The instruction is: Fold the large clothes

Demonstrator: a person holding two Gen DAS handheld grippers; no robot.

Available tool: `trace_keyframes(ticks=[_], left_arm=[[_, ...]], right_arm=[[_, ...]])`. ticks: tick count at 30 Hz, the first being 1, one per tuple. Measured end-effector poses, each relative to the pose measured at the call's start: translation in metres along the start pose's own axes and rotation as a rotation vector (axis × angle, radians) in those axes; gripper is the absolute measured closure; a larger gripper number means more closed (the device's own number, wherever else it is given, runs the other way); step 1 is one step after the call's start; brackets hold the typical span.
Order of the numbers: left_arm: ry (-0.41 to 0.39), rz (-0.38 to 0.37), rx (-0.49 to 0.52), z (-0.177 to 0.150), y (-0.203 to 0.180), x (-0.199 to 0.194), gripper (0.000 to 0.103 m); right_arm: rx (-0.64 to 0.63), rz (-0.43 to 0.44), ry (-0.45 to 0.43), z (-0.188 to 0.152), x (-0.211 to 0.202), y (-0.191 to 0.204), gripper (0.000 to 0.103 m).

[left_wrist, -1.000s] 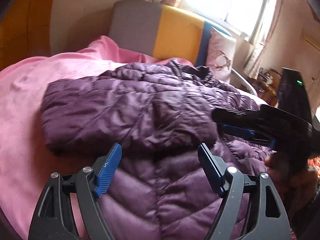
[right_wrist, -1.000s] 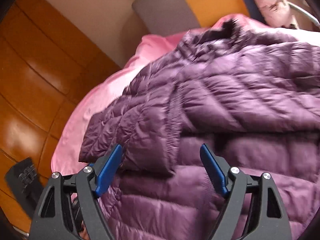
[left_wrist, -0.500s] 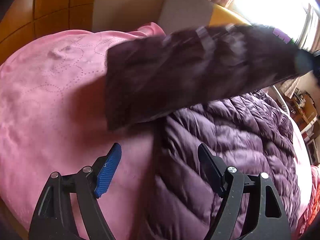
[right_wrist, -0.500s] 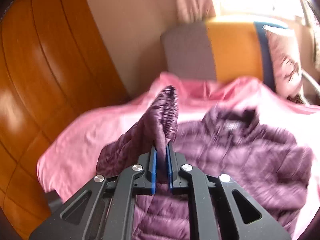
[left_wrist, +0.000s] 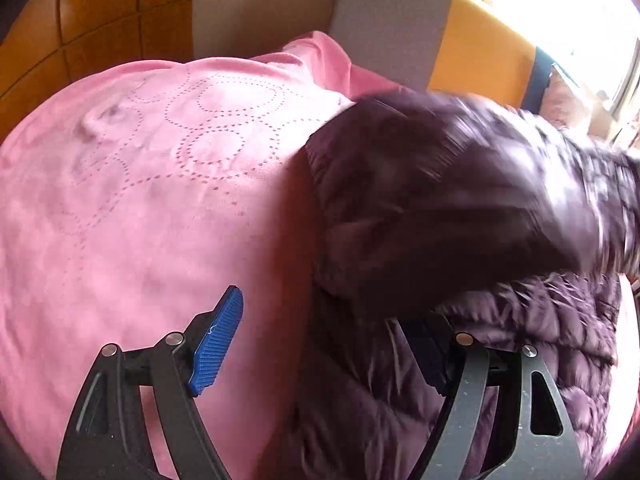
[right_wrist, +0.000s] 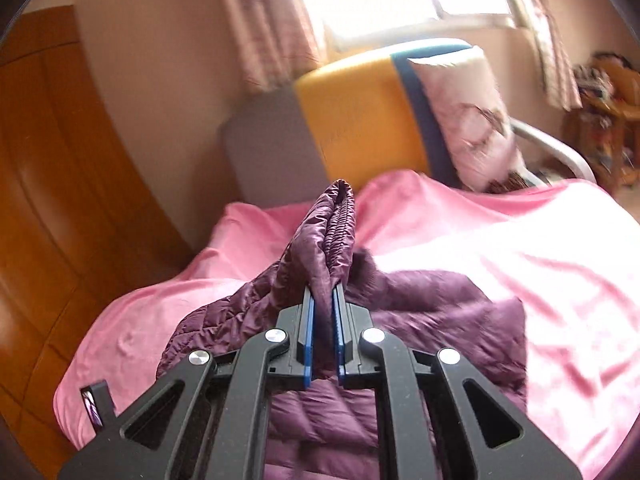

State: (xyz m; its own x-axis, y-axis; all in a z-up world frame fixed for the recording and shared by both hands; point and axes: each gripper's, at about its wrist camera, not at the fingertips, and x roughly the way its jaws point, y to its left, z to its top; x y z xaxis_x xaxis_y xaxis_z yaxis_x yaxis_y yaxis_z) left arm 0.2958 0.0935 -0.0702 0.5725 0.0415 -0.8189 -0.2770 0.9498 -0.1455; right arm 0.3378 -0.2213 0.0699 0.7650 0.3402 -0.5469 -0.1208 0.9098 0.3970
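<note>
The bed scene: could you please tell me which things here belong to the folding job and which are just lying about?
Part of the job:
purple puffer jacket
right gripper, shut on the jacket's cuff
left gripper, open

Just there:
pink blanket
pillow
headboard
curtains

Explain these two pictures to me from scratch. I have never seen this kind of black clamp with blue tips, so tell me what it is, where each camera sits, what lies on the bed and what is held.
No robot here: a person holds a two-finger clamp in each hand, each with a camera looking along its fingers. One picture is from the left gripper, open and empty above the pink blanket. The other is from the right gripper, shut on the cuff of a sleeve, lifted from a purple quilted jacket that lies on the blanket. Behind stand a grey and yellow headboard and a pillow.
</note>
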Motion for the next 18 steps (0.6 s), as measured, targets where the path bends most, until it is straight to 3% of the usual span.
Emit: trace_keyframes(ticks=[5,8,13,17,18], left_arm=[[0.039,0.016,-0.037,0.0,0.005,0.019,0.031],[0.028,0.024,-0.001,-0.003,0.004,0.021,0.039],[0.024,0.041,0.034,-0.008,-0.001,0.023,0.04],[0.028,0.031,0.038,-0.01,0.004,0.015,0.04],[0.026,0.031,0.035,-0.01,0.005,0.012,0.036]], right_arm=[[0.072,-0.095,0.1,-0.036,0.02,-0.057,0.095],[0.128,-0.141,0.165,-0.061,0.035,-0.088,0.095],[0.213,-0.187,0.246,-0.095,0.061,-0.132,0.096],[0.198,-0.199,0.254,-0.098,0.058,-0.131,0.095],[0.185,-0.207,0.255,-0.097,0.055,-0.129,0.092]])
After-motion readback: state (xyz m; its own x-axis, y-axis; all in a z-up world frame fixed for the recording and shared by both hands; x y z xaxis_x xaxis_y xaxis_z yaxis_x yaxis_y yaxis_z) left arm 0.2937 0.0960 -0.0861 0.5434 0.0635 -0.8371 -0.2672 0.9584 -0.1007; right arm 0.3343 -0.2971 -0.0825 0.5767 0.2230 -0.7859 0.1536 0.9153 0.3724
